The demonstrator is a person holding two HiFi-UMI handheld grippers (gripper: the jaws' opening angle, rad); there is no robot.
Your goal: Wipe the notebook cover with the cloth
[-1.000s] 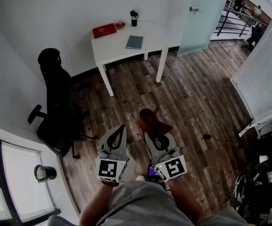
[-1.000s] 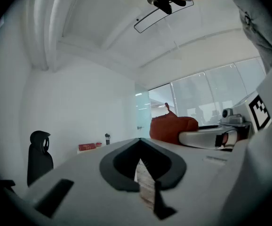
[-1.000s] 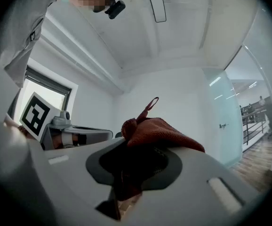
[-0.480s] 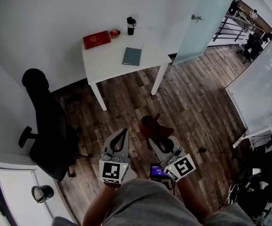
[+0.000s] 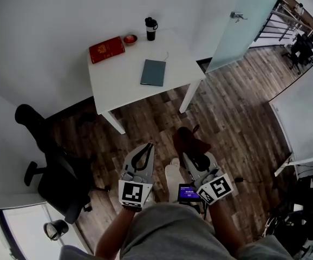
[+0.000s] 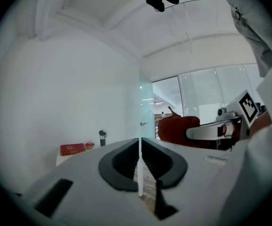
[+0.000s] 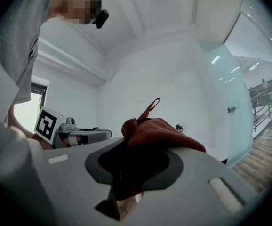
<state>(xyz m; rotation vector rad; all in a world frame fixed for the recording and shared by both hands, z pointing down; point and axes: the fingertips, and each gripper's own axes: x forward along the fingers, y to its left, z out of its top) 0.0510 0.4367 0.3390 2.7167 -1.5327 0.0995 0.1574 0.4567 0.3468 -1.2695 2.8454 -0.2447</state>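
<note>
Pinched in the jaws of the right gripper (image 7: 140,164): a rust-red cloth (image 7: 159,131), bunched up, its loop sticking upward. On the left gripper (image 6: 140,142), jaws all but pressed together, only a hairline slit, just now easing apart, nothing in between. Both held level over the wooden floor (image 5: 227,112), well short of the white bench (image 5: 118,77). Flat on that bench, the grey-blue notebook (image 5: 153,72); behind it a red book (image 5: 106,49), a small red bowl (image 5: 130,39), a black tumbler (image 5: 151,28).
</note>
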